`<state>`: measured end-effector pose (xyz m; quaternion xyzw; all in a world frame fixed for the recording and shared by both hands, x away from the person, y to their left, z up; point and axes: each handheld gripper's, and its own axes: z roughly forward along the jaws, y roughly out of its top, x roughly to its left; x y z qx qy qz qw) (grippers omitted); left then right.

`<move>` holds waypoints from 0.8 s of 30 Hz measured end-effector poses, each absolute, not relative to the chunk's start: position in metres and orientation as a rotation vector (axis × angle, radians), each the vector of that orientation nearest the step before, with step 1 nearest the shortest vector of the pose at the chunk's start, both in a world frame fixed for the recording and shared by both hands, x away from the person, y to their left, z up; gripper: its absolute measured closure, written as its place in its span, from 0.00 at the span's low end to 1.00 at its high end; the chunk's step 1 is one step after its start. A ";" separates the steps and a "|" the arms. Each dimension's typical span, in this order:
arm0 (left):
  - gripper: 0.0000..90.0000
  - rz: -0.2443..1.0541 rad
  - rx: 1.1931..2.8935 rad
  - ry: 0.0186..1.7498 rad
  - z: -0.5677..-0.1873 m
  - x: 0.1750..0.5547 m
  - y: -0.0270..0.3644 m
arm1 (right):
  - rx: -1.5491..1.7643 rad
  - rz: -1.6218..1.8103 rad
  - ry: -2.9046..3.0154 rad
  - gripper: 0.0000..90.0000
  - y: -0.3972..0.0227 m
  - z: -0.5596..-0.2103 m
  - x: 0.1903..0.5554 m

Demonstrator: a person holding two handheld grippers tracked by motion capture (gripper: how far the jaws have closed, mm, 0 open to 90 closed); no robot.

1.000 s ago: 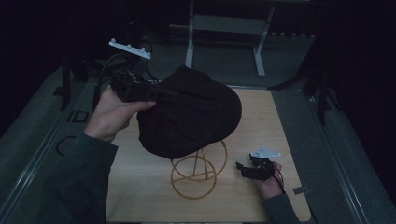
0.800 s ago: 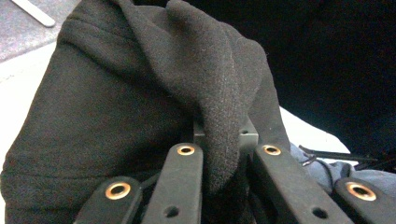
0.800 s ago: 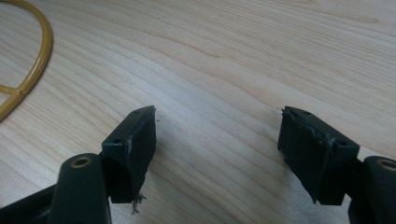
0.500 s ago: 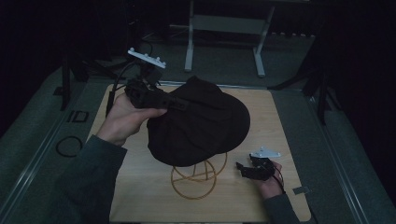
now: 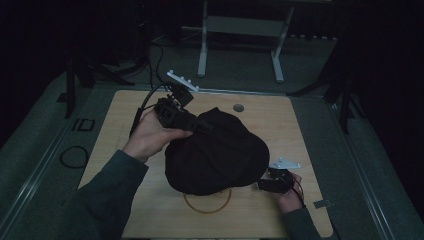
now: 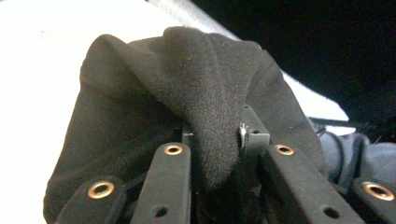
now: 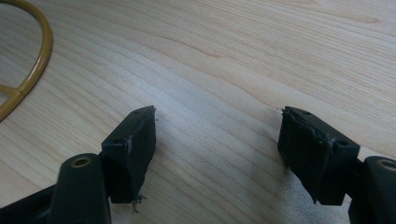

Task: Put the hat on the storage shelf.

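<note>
Light wooden table (image 5: pixel 125 150) in a dark room, grey floor around it, a white stand (image 5: pixel 240 35) behind. Black fabric hat (image 5: pixel 215 155), soft felt-like cloth, sits mid-table over a yellow wire stand (image 5: pixel 207 205), covering most of it; long axis runs roughly far-left to near-right. Left gripper (image 5: pixel 202 126): a fold of the hat sits between its jaws, which have just been opening. Right gripper (image 7: pixel 217 140) open, empty, over bare wood beside the hat.
</note>
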<state>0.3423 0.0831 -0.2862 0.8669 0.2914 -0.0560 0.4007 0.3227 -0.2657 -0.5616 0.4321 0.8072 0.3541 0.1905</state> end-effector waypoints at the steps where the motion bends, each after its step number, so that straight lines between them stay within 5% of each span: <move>1: 0.84 -0.134 2.205 0.745 -0.289 0.342 0.080 | 1.214 0.995 2.269 0.30 -0.266 -0.562 0.323; 8: 0.71 -0.113 2.267 0.756 -0.299 0.344 0.066 | 1.213 0.996 2.270 0.30 -0.266 -0.562 0.323; 15: 0.42 -0.093 2.250 0.763 -0.304 0.339 0.079 | 1.213 0.997 2.271 0.30 -0.266 -0.562 0.323; 24: 0.34 -0.065 2.108 0.736 -0.288 0.335 0.106 | 1.207 0.993 2.272 0.30 -0.266 -0.562 0.323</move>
